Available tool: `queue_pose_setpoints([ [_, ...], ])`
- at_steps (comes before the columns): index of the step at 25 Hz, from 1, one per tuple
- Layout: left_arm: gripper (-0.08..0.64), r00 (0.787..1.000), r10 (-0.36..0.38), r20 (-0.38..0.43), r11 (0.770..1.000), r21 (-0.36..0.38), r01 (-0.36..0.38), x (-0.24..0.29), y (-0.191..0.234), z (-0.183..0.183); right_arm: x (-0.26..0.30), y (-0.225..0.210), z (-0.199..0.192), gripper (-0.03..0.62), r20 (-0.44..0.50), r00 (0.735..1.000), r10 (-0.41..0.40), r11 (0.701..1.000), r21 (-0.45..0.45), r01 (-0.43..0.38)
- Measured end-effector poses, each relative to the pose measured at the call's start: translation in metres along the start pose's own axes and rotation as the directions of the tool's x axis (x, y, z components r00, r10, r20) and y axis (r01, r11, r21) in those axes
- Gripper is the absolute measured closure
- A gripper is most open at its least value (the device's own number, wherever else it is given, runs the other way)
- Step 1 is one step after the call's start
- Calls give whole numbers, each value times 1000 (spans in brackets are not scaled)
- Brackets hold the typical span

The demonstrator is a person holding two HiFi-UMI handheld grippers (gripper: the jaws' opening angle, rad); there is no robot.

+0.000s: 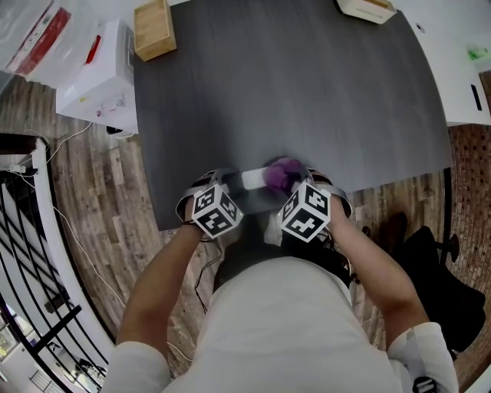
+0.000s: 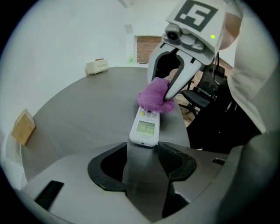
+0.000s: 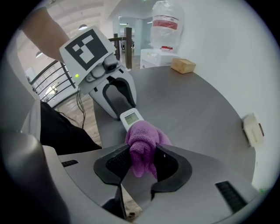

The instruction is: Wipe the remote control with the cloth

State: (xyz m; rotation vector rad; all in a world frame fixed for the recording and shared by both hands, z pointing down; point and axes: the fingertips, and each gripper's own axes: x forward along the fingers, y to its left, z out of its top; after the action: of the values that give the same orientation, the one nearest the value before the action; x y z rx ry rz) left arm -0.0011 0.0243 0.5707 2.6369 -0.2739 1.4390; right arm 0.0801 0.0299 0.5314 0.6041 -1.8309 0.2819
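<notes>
A white remote control (image 1: 252, 179) with a small screen lies at the near edge of the dark grey table (image 1: 291, 92). My left gripper (image 2: 143, 153) is shut on its near end, the jaws pressing both sides of the remote control (image 2: 145, 127). A purple cloth (image 3: 142, 142) is bunched between the jaws of my right gripper (image 3: 141, 164), which is shut on it. The cloth (image 2: 154, 96) rests on the remote's button end, just past the screen (image 3: 130, 118). The two grippers face each other along the remote, left gripper (image 1: 230, 183) and right gripper (image 1: 295, 180) close together.
A wooden block (image 1: 153, 29) sits at the table's far left corner and a pale box (image 1: 368, 9) at the far right. A white carton (image 1: 100, 73) stands off the table's left side. A black chair (image 1: 437, 276) is at the right, a railing (image 1: 31, 253) at the left.
</notes>
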Motion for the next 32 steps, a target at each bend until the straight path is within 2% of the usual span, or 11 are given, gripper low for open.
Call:
queue_pose_setpoints([
  [4,336,994,86,-63,992,96,-79,-1,38,3,-1,3,-8,445,-16,1000,13,996,92,-12],
  [6,337,990,118,-81,988,105,-109,-1,55,10,0,4,-7,445,-4,1000,17,986,164,-16],
  [9,364,993,108,-56,994,15,-107,-9,62,17,3,1,-4,445,19,1000,24,965,260,-28],
  [11,373,996,88,-4,986,-141,-88,-21,52,16,1,-4,-1,445,39,999,37,953,299,-47],
  [13,380,996,63,57,947,-319,-41,-30,29,12,-10,-14,6,445,71,997,29,950,308,-50],
  [15,388,995,31,92,894,-447,14,-29,0,8,-23,-32,10,445,94,995,-14,961,275,-12],
  [18,404,992,-39,116,823,-559,98,-13,-33,11,-17,-59,-3,446,32,997,-67,983,175,60],
  [20,407,991,-69,118,805,-580,125,0,-42,16,-3,-62,-20,445,-35,998,-49,988,146,54],
  [23,410,990,-67,124,808,-575,127,9,-30,24,-1,-52,-32,445,-57,998,1,984,177,9],
  [28,411,992,-46,118,855,-509,101,13,9,34,-3,-22,-33,445,-37,997,72,967,249,-61],
  [32,411,992,-62,114,887,-448,107,20,26,43,0,-17,-29,445,-14,997,74,953,296,-67],
])
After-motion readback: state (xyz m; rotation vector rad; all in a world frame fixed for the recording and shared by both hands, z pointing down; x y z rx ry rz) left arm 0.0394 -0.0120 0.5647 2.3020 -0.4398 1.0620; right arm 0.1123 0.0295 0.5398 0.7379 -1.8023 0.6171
